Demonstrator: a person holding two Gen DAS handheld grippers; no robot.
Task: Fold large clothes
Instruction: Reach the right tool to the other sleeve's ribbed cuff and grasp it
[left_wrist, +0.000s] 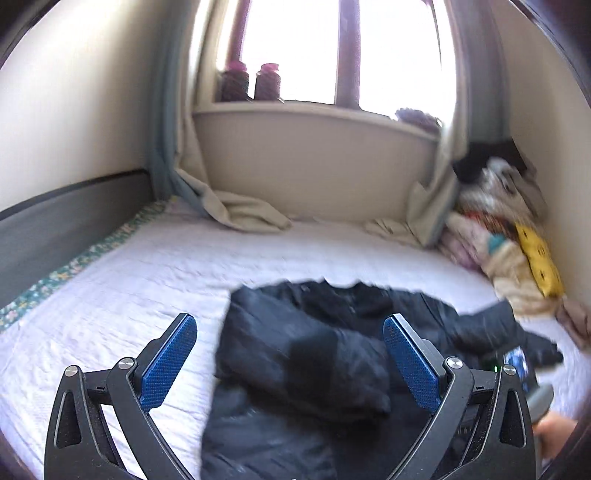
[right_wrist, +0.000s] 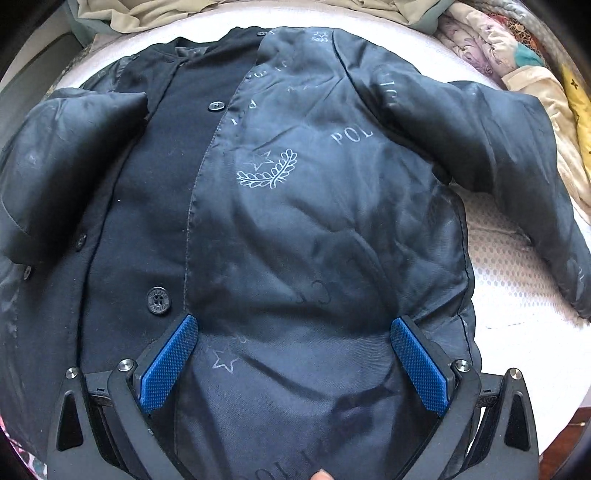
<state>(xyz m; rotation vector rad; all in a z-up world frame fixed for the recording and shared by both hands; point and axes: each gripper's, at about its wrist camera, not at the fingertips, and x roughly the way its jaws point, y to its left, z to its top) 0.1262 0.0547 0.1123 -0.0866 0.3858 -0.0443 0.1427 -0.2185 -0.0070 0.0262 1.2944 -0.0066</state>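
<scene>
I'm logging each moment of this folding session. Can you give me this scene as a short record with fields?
garment: dark jacket, inside out, printed lining up
placement: spread on the white bed cover
sleeves: left-of-image sleeve folded in; other sleeve angled outward
left gripper: open, above jacket, holding nothing
right gripper: open, over the lower lining
contact: cannot tell
surroundings: pile of bedding by the wall, window behind

One dark coat (right_wrist: 280, 221), two jars (left_wrist: 251, 83) on the sill, two claws (left_wrist: 290, 328).
</scene>
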